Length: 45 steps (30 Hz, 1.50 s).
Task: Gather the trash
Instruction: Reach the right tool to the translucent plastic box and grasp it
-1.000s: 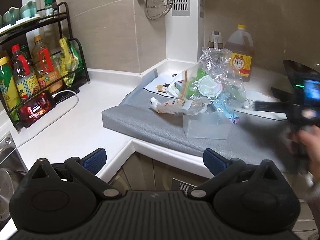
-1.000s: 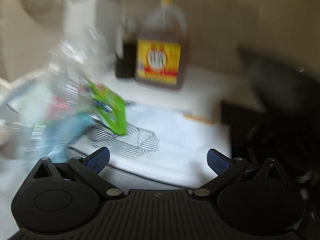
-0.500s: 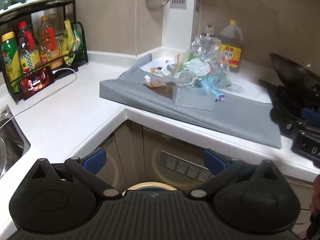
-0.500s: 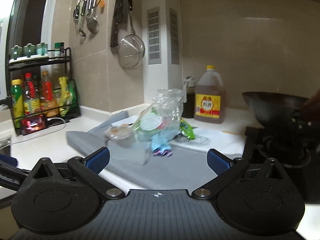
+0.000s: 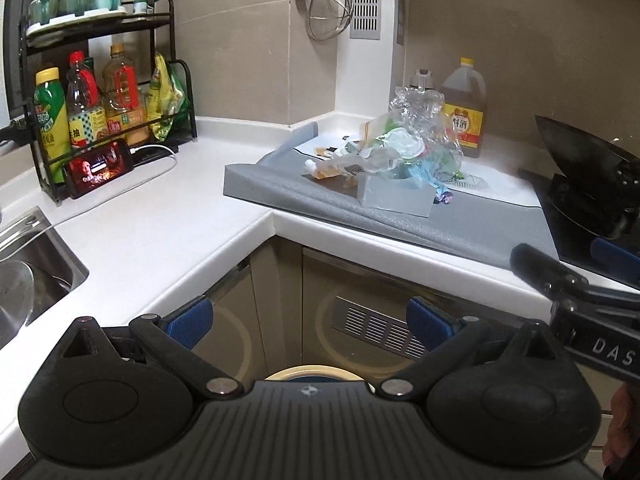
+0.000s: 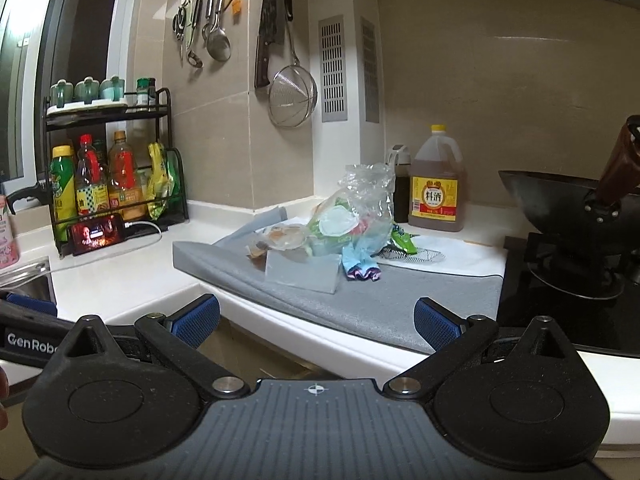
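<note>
A clear plastic bag stuffed with trash (image 5: 416,148) lies on a grey mat (image 5: 460,220) on the counter, leaning over a small grey box (image 5: 396,196). It also shows in the right wrist view (image 6: 352,220), with the box (image 6: 302,270) and a blue wrapper (image 6: 358,260) beside it. A sauce pouch (image 5: 336,166) lies left of the bag. My left gripper (image 5: 310,322) is open and empty, held off the counter's front edge. My right gripper (image 6: 316,320) is open and empty, also back from the counter.
A bottle rack (image 5: 100,100) and a phone (image 5: 100,166) stand at the left. A sink (image 5: 24,268) is at the far left. An oil jug (image 6: 438,184) stands behind the trash. A black wok (image 6: 572,208) sits on the stove at right. A round bin rim (image 5: 316,372) shows below.
Both grippers have pulled back from the trash pile, away from the counter. The pile now sits farther off in both views. Both stay open and empty.
</note>
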Available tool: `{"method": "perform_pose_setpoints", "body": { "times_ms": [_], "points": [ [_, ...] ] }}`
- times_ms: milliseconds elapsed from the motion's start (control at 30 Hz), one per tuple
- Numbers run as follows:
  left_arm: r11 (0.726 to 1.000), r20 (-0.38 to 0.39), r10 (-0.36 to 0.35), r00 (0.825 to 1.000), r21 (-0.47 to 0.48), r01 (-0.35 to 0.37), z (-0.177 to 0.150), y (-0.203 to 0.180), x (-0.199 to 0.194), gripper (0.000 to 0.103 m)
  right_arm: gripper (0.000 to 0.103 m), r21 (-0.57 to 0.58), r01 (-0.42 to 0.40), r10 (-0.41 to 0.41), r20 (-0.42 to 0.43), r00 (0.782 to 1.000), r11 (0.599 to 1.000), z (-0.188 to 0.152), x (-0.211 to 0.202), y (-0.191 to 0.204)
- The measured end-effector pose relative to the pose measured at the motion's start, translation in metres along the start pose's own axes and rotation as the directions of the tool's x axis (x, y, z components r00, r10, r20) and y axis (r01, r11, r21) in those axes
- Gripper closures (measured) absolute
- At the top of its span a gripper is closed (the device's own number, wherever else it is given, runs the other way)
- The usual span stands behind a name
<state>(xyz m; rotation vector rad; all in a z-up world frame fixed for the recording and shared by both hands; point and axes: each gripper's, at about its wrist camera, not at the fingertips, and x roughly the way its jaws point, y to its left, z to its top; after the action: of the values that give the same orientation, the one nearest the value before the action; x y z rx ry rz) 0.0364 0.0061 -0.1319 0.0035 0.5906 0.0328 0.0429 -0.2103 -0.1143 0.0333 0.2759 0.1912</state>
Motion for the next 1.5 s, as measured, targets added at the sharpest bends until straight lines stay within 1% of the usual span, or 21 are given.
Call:
{"method": "perform_pose_setpoints", "body": {
  "times_ms": [167,233,367,600,1200,1333,1500],
  "points": [
    [1.000,-0.016,-0.005,1.000,-0.025,0.005,0.001,0.003,-0.003,0.000,0.000,0.007,-0.001,0.001,0.013,1.000,1.000,0.001,-0.003,-0.001],
    [1.000,-0.031,-0.002,1.000,-0.031,0.001,-0.001,0.004,-0.001,0.000,0.000,-0.001,0.001,-0.001,0.005,1.000,1.000,-0.001,-0.002,0.000],
    [0.998,-0.070,-0.018,0.997,-0.058,0.014,-0.004,0.008,0.007,0.000,0.000,-0.003,-0.018,0.018,-0.024,1.000,1.000,-0.004,0.003,0.003],
    [0.999,-0.110,0.000,0.994,-0.046,-0.005,-0.009,0.008,0.017,0.000,0.000,-0.011,-0.028,0.027,-0.051,0.998,1.000,-0.008,0.010,0.005],
    [0.998,-0.167,-0.015,0.986,-0.070,0.003,-0.014,0.012,0.034,0.000,0.000,-0.003,-0.047,0.046,-0.098,0.994,0.999,-0.013,0.024,0.005],
    [0.998,-0.160,-0.015,0.987,-0.069,0.004,-0.014,0.017,0.036,0.000,0.000,0.001,-0.042,0.042,-0.097,0.994,0.999,-0.010,0.032,0.003],
    [0.997,-0.110,0.044,0.993,-0.056,-0.050,-0.006,0.028,0.034,0.000,0.000,-0.002,-0.014,0.014,-0.048,0.999,1.000,0.002,0.039,-0.005]
  ]
}}
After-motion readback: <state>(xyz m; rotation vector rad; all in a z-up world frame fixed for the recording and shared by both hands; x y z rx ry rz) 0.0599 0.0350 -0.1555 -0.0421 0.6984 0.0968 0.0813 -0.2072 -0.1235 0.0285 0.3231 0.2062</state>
